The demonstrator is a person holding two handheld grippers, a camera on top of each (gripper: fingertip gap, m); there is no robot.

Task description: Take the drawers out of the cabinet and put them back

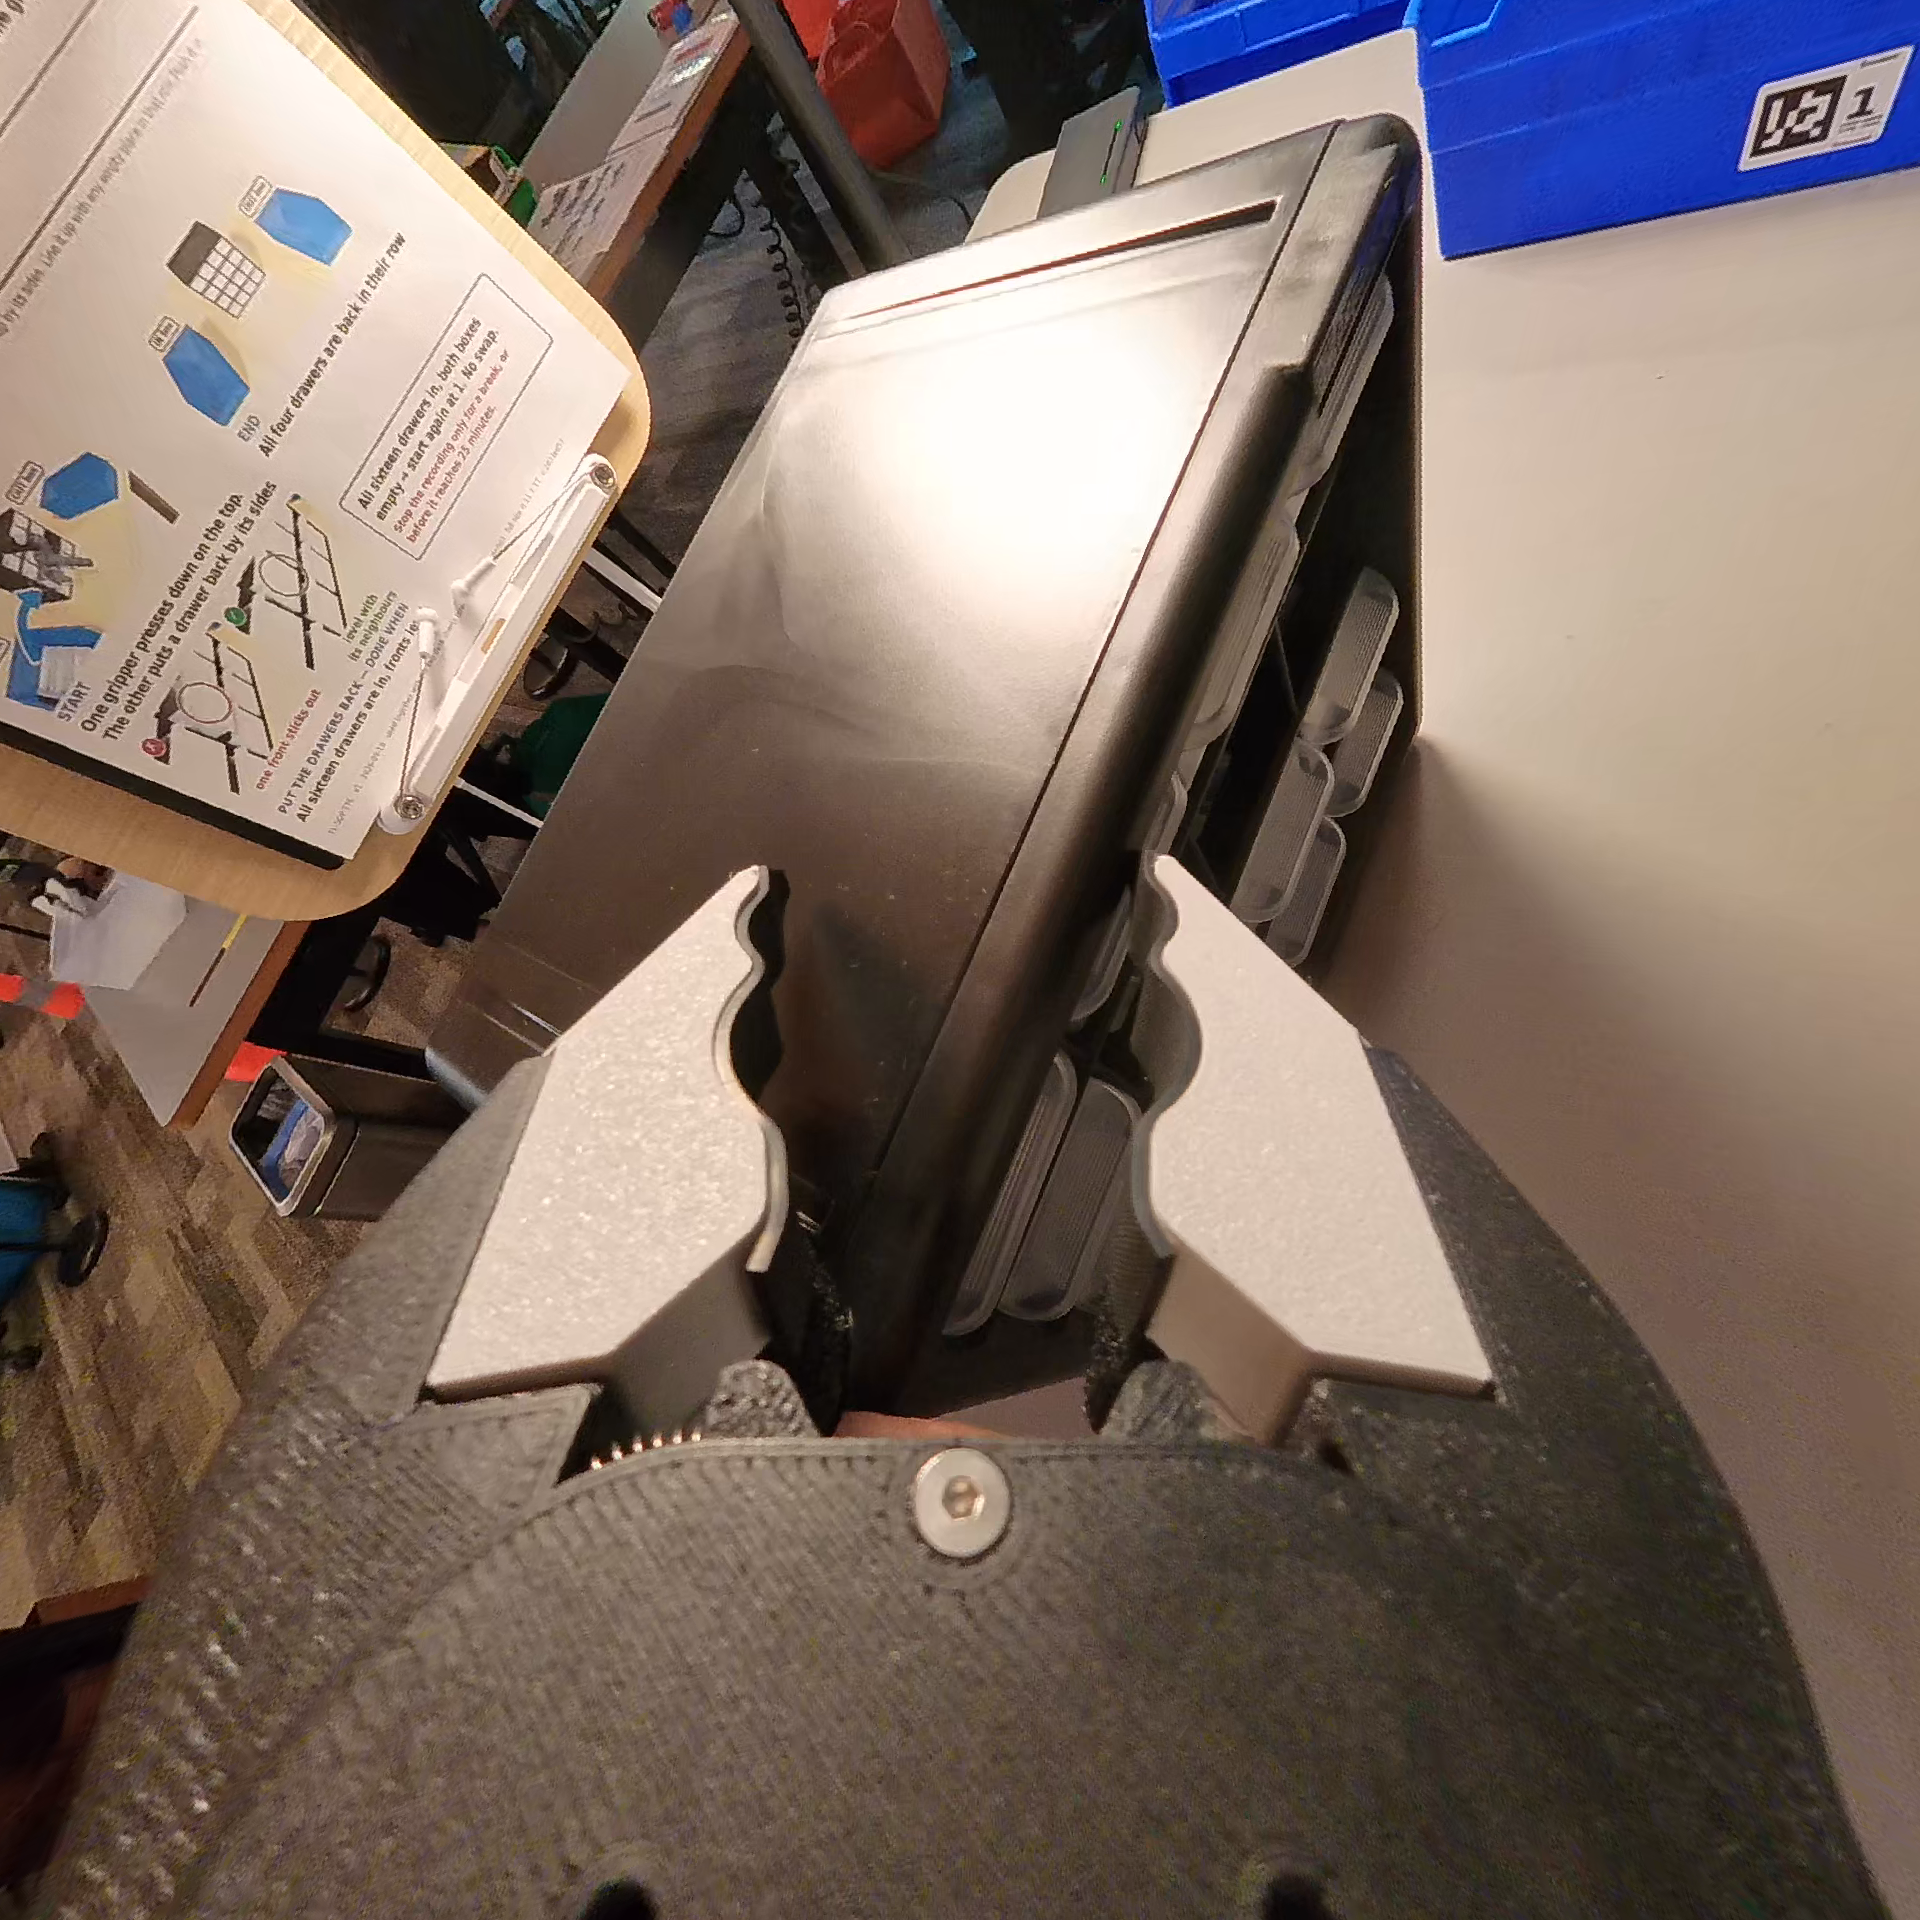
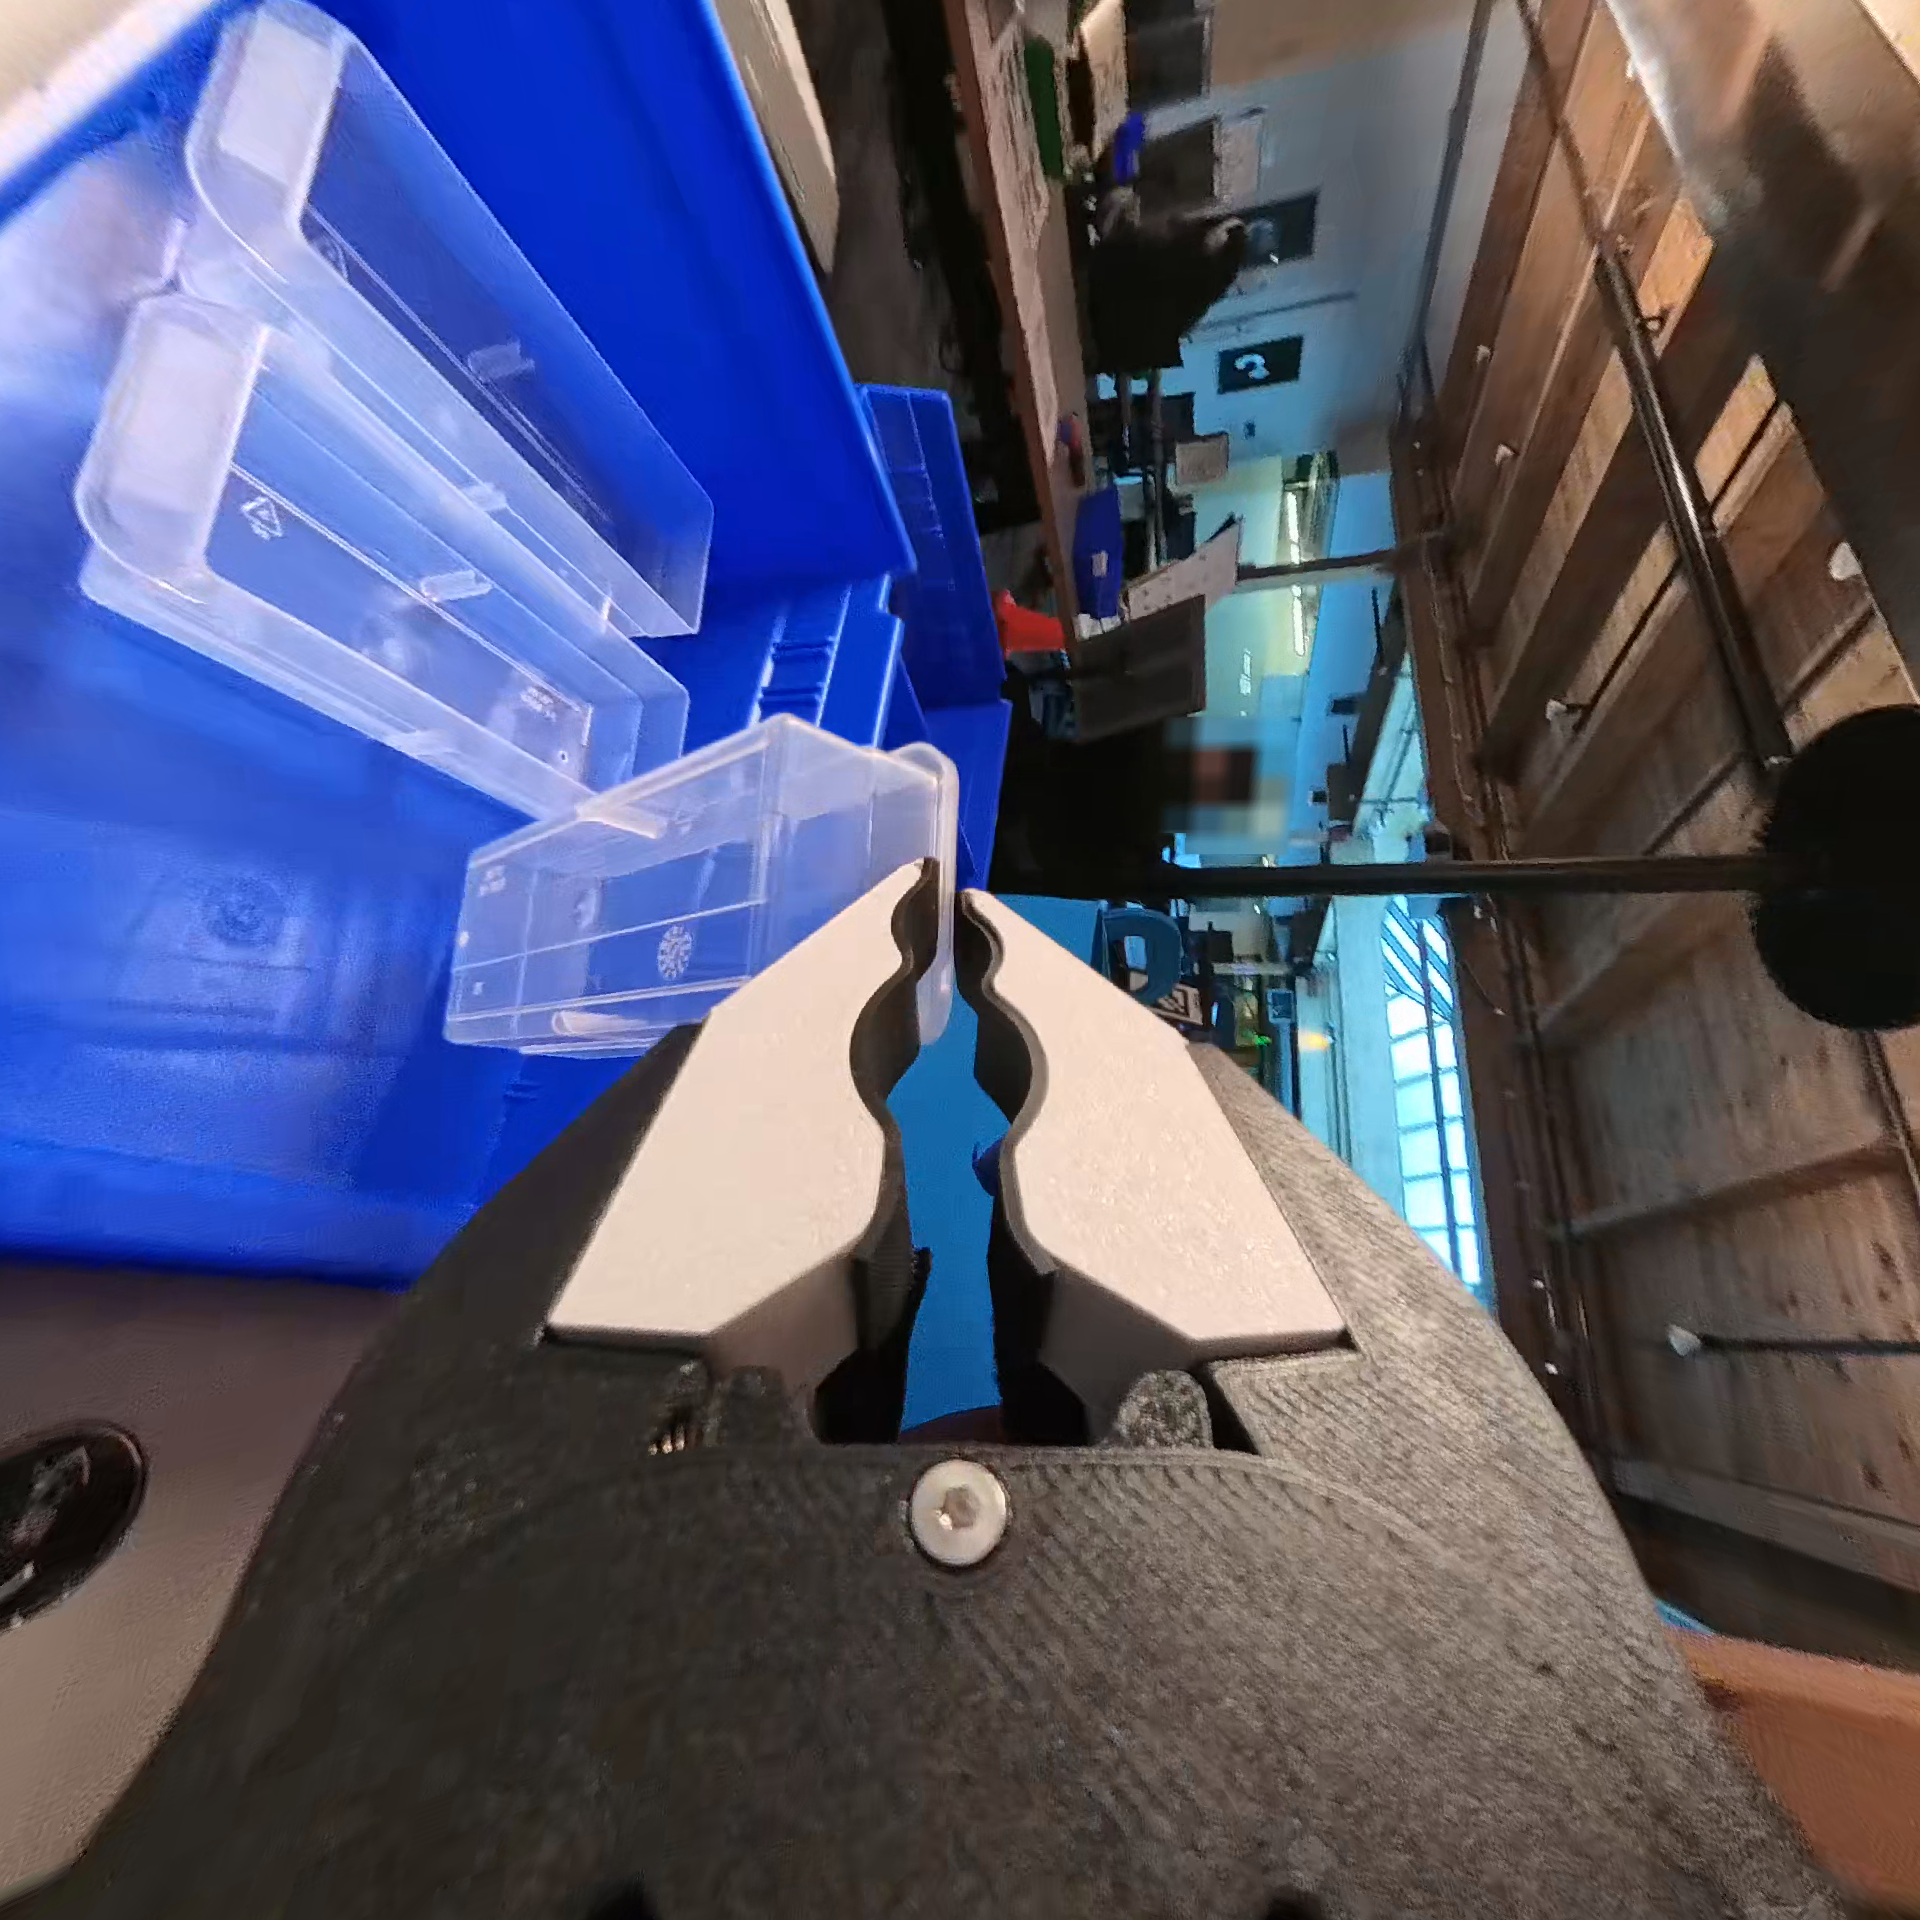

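Note:
In the left wrist view the black cabinet (image 1: 987,520) stands on the table, seen from above. Clear drawers (image 1: 1288,821) show in its front, on the right. My left gripper (image 1: 961,873) is open over the cabinet's top front edge, one finger (image 1: 644,1091) above the top panel and the other (image 1: 1278,1091) in front of the drawers. In the right wrist view my right gripper (image 2: 945,883) is shut on the front lip of a clear drawer (image 2: 665,894). It holds the drawer over a blue bin (image 2: 675,260). Two more clear drawers (image 2: 436,343) (image 2: 343,582) lie in that bin.
A blue bin with a marker tag (image 1: 1621,135) stands behind the cabinet on the light table (image 1: 1662,727). An instruction sheet on a wooden board (image 1: 260,416) is to the left. A second blue bin (image 2: 925,540) lies beyond the first.

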